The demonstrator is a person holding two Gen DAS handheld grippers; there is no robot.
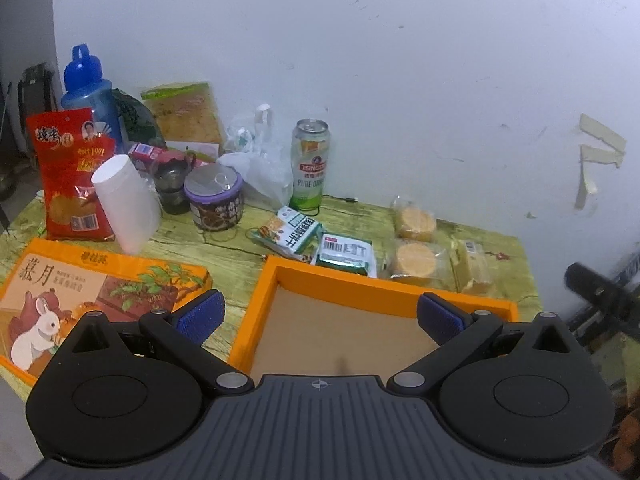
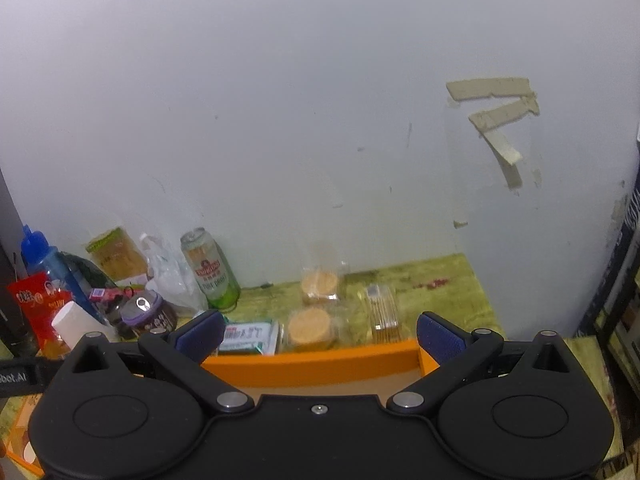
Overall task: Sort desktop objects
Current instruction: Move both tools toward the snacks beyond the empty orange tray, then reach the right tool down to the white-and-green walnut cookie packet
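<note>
While spread wide and gripping nothing, left gripper [image 1: 320, 316] positioned low in frame over open orange box [image 1: 384, 294]. Right gripper [image 2: 320, 334] likewise wide apart, empty, low centre above same box's far wall [image 2: 320, 362]. Beyond box rim, mid-frame: green packet [image 1: 346, 254], two wrapped round cakes [image 1: 414, 240]. Printed lid [image 1: 100, 296] lower left. Beer can [image 1: 310, 164] upright near wall, centre. Red bag [image 1: 72, 176], blue bottle [image 1: 90, 88] upper left.

Left tongs [image 1: 320, 316] spread wide, right tongs [image 2: 320, 334] spread wide, both empty
</note>
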